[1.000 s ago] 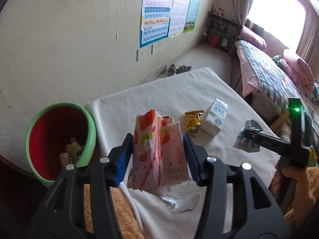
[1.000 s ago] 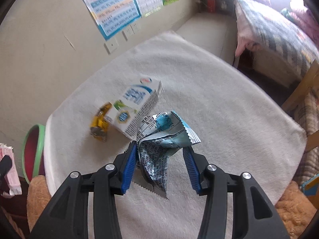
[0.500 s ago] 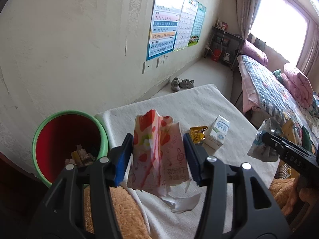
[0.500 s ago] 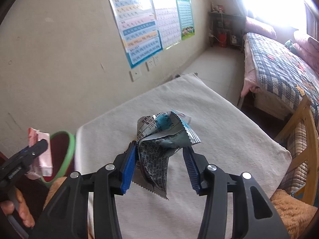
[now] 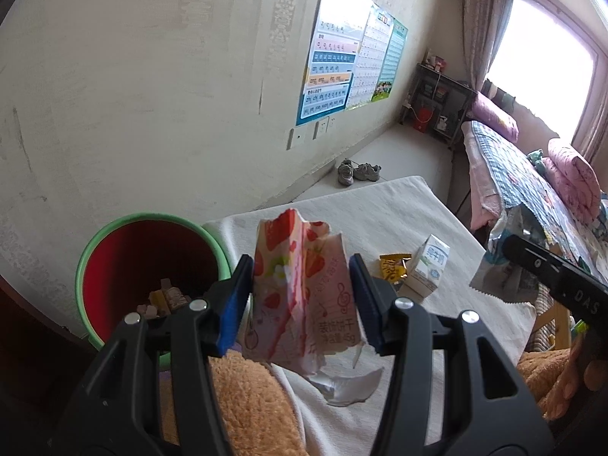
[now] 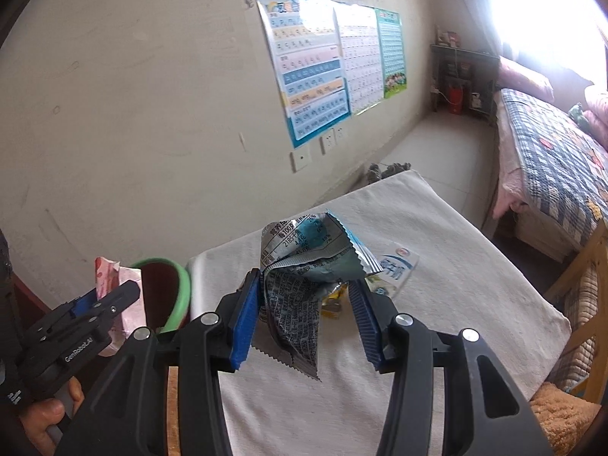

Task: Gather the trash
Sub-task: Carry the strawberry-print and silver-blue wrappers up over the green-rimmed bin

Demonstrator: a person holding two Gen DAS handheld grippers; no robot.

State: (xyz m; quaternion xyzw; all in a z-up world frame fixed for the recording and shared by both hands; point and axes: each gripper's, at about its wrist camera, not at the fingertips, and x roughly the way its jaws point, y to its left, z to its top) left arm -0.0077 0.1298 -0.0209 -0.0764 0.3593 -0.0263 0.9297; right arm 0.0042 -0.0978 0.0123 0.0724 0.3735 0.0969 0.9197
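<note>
your left hand-held gripper [image 5: 302,298] pinches a torn pink strawberry-print wrapper [image 5: 304,296], your right hand-held gripper [image 6: 309,313] a crumpled silver-blue foil wrapper [image 6: 304,269]; release either short of the green-rimmed red bin [image 5: 152,262] and it risks landing outside.

Bin [image 5: 152,228] left of table [image 5: 380,205], milk carton [image 5: 429,266] beside snack packet [image 5: 393,266] on table

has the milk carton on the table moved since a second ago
No. In the left wrist view the milk carton stands beside the yellow wrapper on the table's white cloth, as before; only the camera shifted.
</note>
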